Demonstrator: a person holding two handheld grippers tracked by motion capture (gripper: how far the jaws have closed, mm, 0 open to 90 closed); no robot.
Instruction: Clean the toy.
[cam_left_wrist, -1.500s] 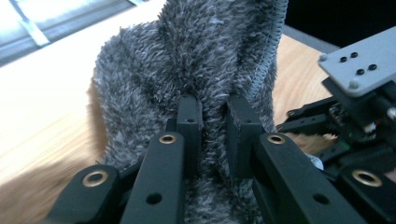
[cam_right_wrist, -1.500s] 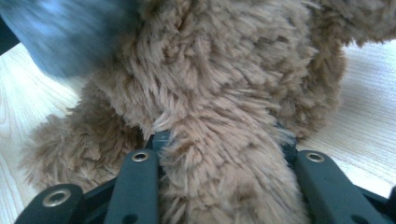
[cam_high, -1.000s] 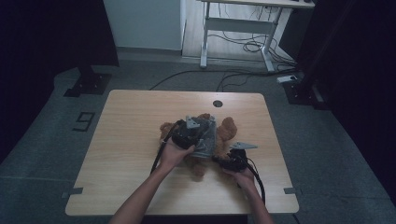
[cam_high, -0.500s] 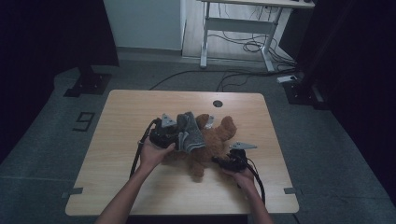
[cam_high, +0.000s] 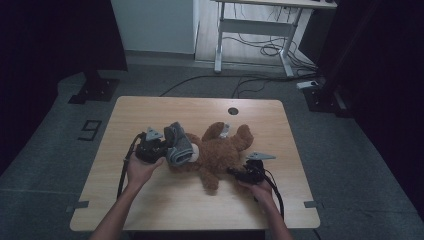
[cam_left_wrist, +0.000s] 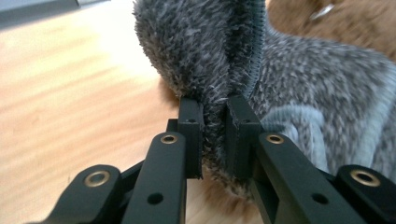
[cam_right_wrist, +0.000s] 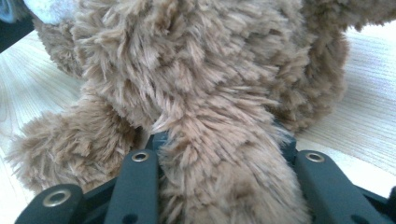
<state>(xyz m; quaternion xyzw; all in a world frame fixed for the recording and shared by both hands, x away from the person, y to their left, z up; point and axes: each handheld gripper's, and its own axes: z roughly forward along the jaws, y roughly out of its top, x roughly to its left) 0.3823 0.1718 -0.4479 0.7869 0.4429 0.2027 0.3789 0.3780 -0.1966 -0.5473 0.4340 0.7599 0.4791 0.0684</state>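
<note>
One light wooden table (cam_high: 150, 210) carries a shaggy brown plush teddy bear (cam_high: 220, 155) lying near its middle, with a grey fuzzy knitted garment (cam_high: 177, 145) bunched at the bear's left end, seemingly mostly pulled off and yet to come fully free. The right gripper (cam_high: 239, 174) is clamped on a furry limb (cam_right_wrist: 224, 186) of the bear at its near right side. The left gripper (cam_left_wrist: 214, 140) is pinched tight on a fold of the garment, just left of the bear.
</note>
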